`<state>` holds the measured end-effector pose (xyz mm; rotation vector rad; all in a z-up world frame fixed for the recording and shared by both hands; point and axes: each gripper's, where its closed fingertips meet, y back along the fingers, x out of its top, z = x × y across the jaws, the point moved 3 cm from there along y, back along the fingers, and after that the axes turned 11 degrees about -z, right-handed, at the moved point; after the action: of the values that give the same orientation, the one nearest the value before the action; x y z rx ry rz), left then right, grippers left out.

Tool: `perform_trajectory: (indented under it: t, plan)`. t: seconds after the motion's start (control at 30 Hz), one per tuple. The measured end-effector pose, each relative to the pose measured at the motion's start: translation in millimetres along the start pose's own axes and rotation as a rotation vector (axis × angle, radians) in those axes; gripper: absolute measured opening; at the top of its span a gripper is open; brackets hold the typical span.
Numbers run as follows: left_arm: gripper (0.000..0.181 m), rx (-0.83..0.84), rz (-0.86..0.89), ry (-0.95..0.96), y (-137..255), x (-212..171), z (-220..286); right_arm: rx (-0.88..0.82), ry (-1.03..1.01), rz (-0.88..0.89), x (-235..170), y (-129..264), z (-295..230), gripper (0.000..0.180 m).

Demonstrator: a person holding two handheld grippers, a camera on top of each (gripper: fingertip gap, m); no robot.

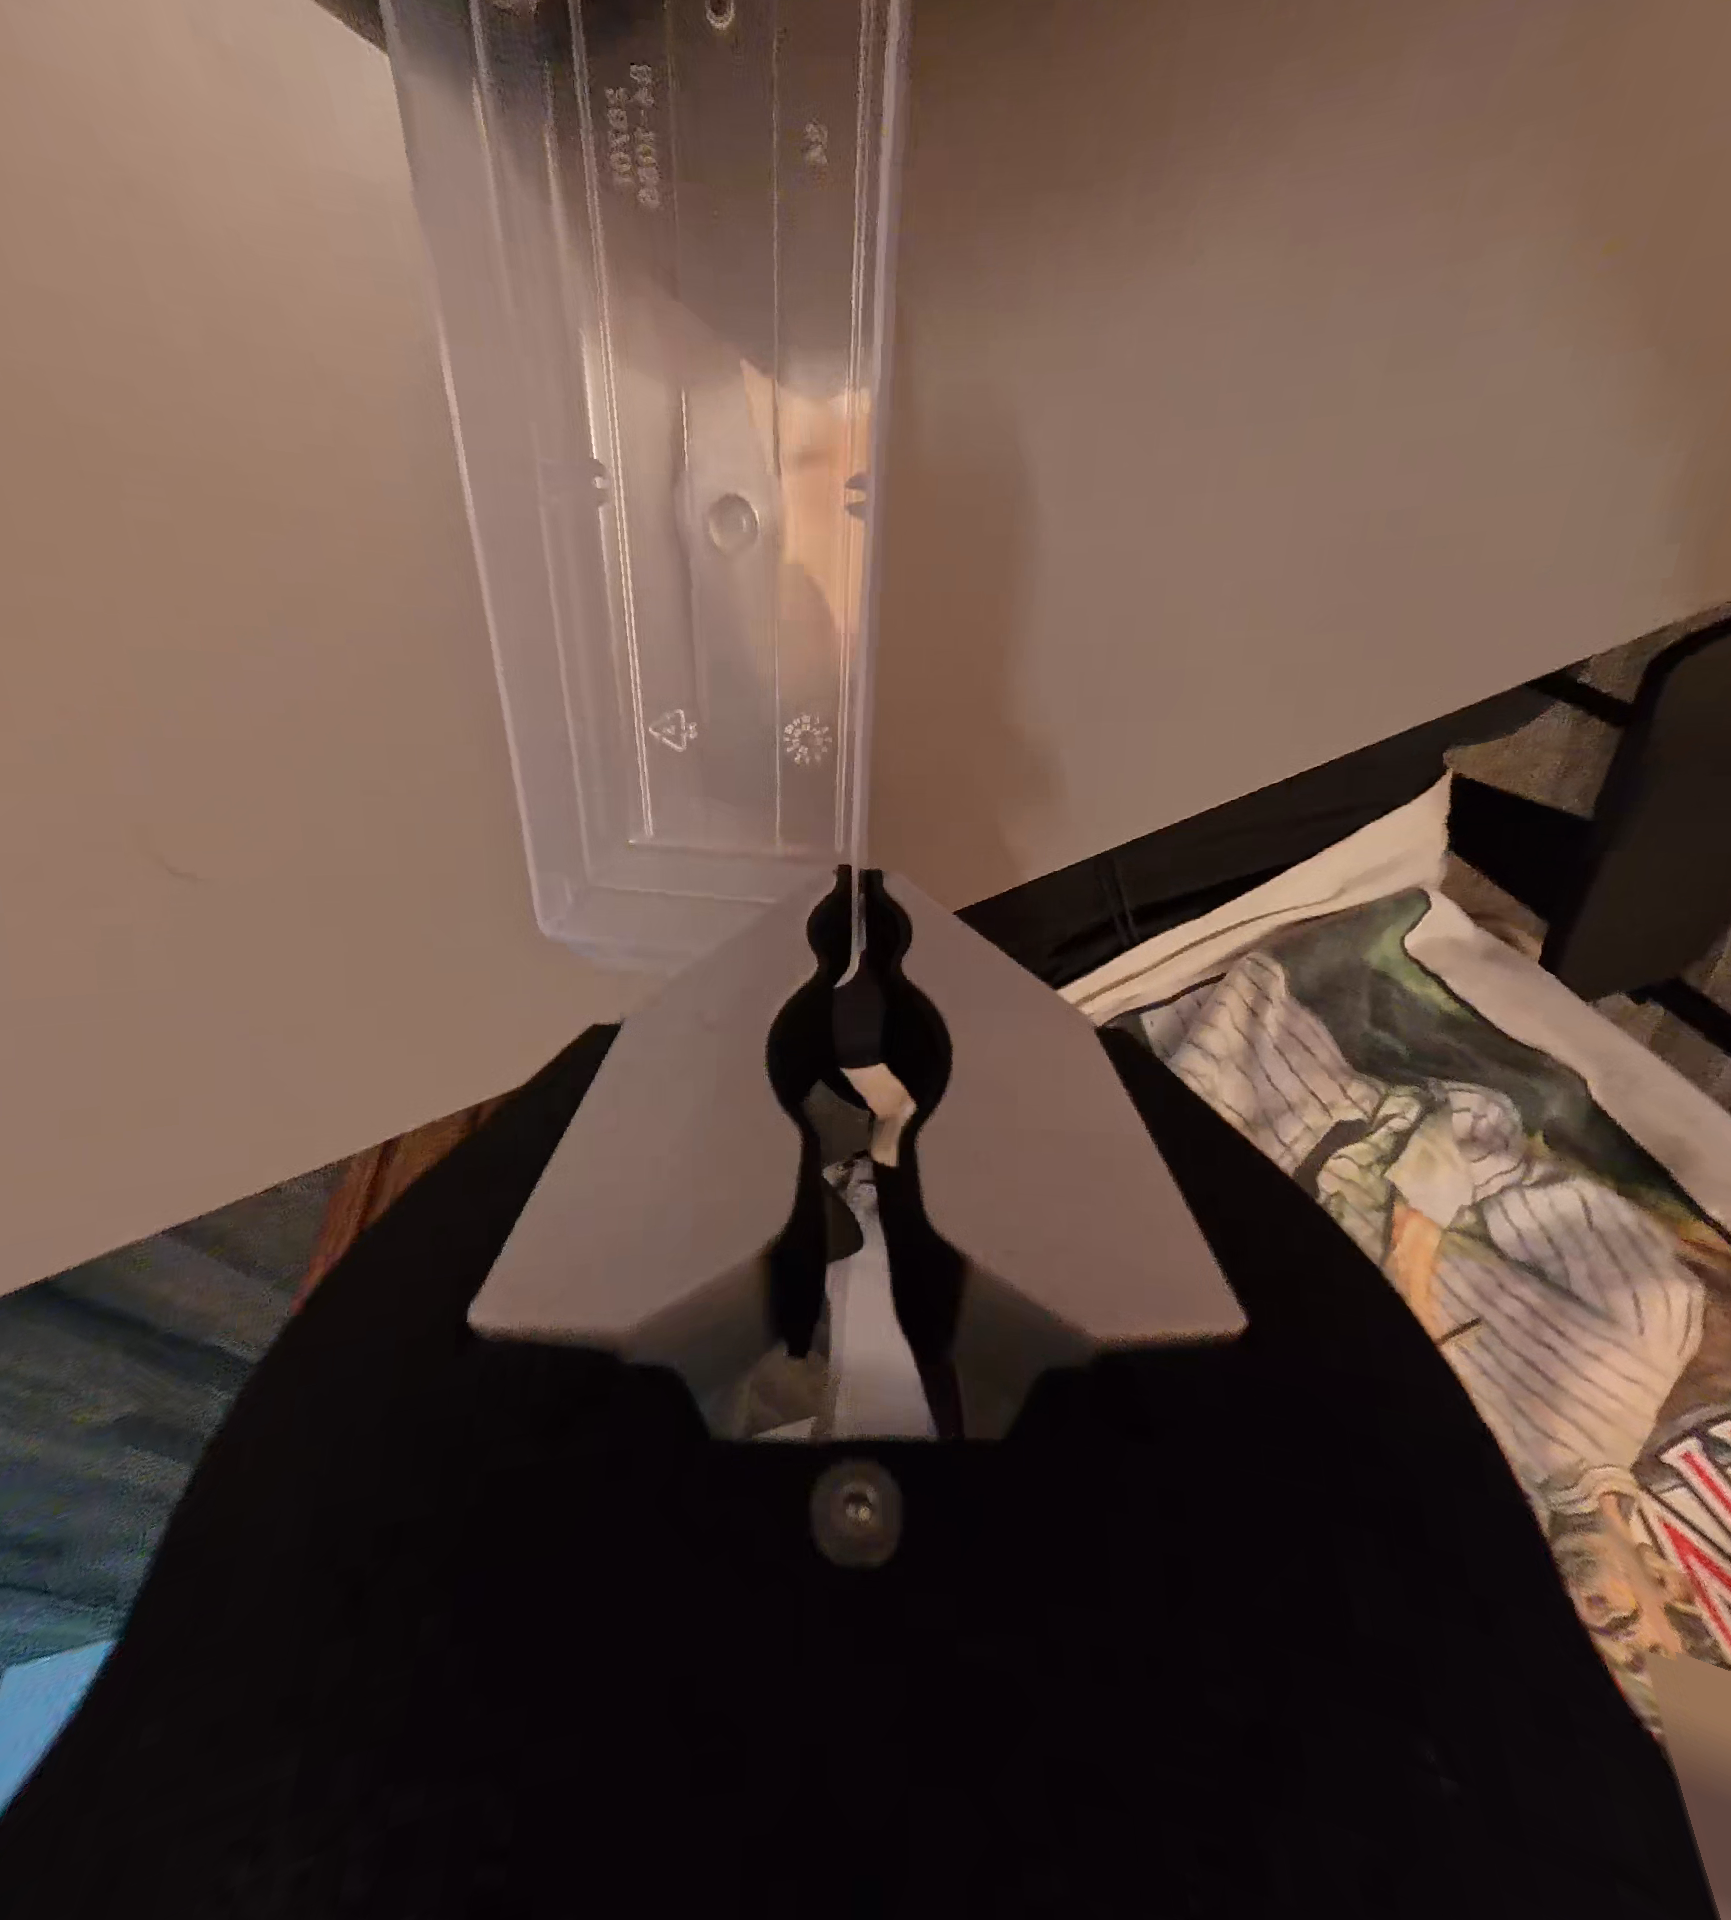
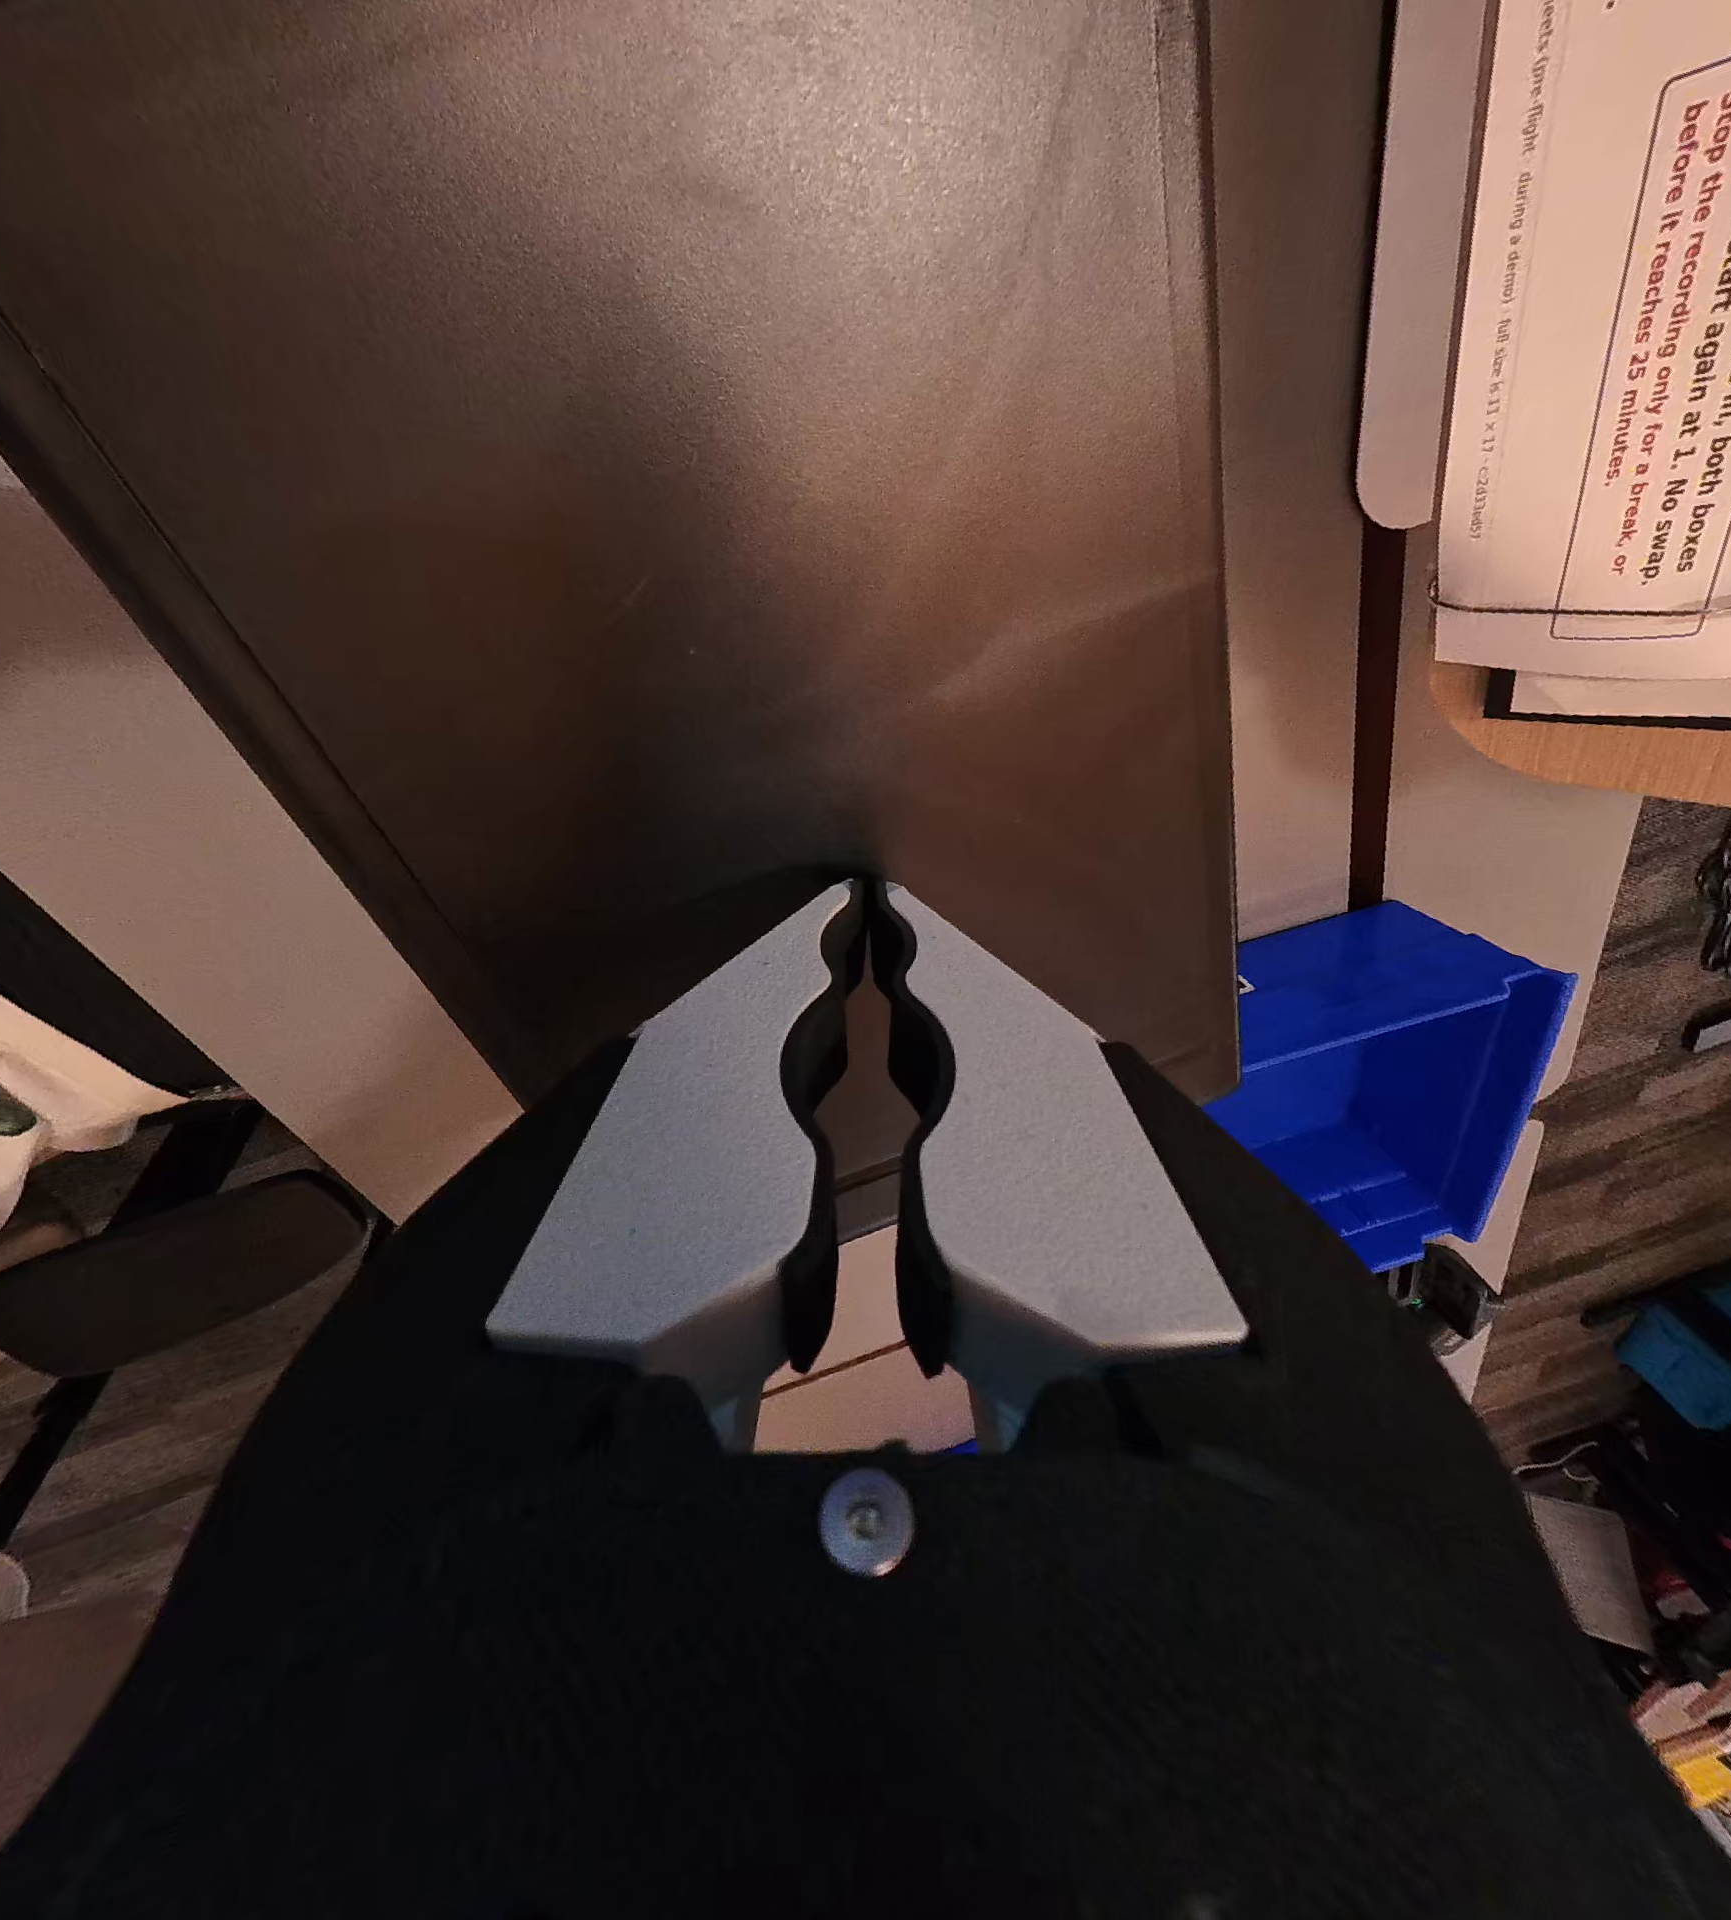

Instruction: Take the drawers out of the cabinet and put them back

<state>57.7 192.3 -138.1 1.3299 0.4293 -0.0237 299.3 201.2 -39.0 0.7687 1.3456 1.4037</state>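
While the left gripper point(image 1: 859, 883) is clamped tight on the thin edge of a clear plastic drawer point(image 1: 695, 468), the drawer itself stretches straight away from the fingertips over a pale tabletop point(image 1: 165, 571). You can see right through it, moulded marks and all. Its far end reaches the top of the frame, where something dark sits, but I can't tell what that is. Off to the right, past the table edge, there's printed fabric point(image 1: 1380, 1195) with stripes on it and a dark chair part point(image 1: 1692, 790).

Over on the other side, the right gripper point(image 2: 866, 888) has its tips pressed together right at the lower edge of a big dark panel point(image 2: 684, 416), which looks like the cabinet side. It seems pinched on that edge, though honestly I can't tell for sure. A blue bin point(image 2: 1380, 1060) sits just to the right of the panel, and a printed sheet point(image 2: 1619, 332) is up in the top right.
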Motion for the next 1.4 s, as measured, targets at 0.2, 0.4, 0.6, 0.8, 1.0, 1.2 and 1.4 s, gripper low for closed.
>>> perform_trajectory:
  t: [0.2,0.4,0.6,0.8,1.0,1.2,1.4]
  plan:
    - [0.0,-0.007,-0.037,0.116,2.4,3.3,0.1,0.012,-0.009,0.012,-0.4,-0.1,0.3,0.0]
    - [0.0,-0.001,-0.029,0.151,2.8,8.8,10.2,0.023,-0.015,0.036,-1.1,-0.3,0.5,0.0]
    - [0.0,-0.012,-0.002,0.194,2.3,9.0,10.8,0.043,-0.025,0.053,-1.5,-0.4,1.0,0.0]
    - [0.0,-0.024,0.011,0.223,-5.2,11.9,17.4,0.002,-0.017,0.014,-0.4,-0.2,0.2,0.0]
    - [0.0,0.005,-0.016,0.257,-4.1,11.7,15.2,-0.03,-0.016,-0.035,0.9,0.0,-0.6,0.0]
    - [0.0,0.009,-0.006,0.261,4.4,17.3,25.7,-0.05,-0.02,-0.03,0.7,0.1,-1.1,0.0]
    - [0.0,0.02,-0.012,0.287,14.7,19.3,25.7,-0.037,-0.029,-0.017,0.4,0.0,-0.9,0.0]
